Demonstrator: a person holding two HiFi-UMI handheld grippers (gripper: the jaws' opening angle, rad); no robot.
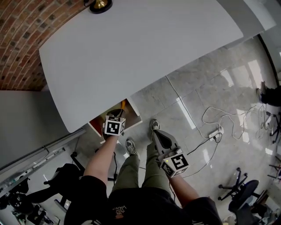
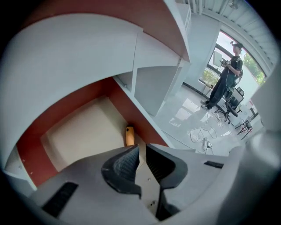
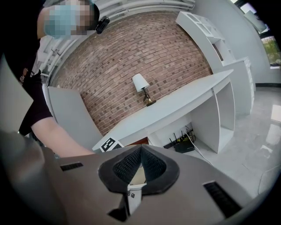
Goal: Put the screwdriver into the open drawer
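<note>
Head view: the person stands at the near edge of a white desk (image 1: 131, 52), with a lamp (image 1: 101, 5) at its far side by the brick wall (image 1: 22, 39). Below the desk's edge an open drawer (image 1: 97, 123) with red-brown walls juts out, and the left tool (image 1: 116, 115) hangs over it, pointing into it. The right tool (image 1: 159, 137) is held well apart from the drawer, above the person's leg and the marble floor (image 1: 210, 88), where a white cable and power strip (image 1: 215, 132) lie.

In the left gripper view the jaws stand slightly apart with only a narrow gap and nothing between them, so this tool is released. Just beyond its tips the screwdriver (image 2: 130, 136) lies on the drawer's pale bottom, its orange handle close against the right-hand red wall; the shaft is hidden behind the jaws. Another person (image 2: 226, 77) stands far off by a window.

In the right gripper view the ribbed pads (image 3: 127, 165) meet at their tips, clenched on nothing, aimed at the desk and lamp.
</note>
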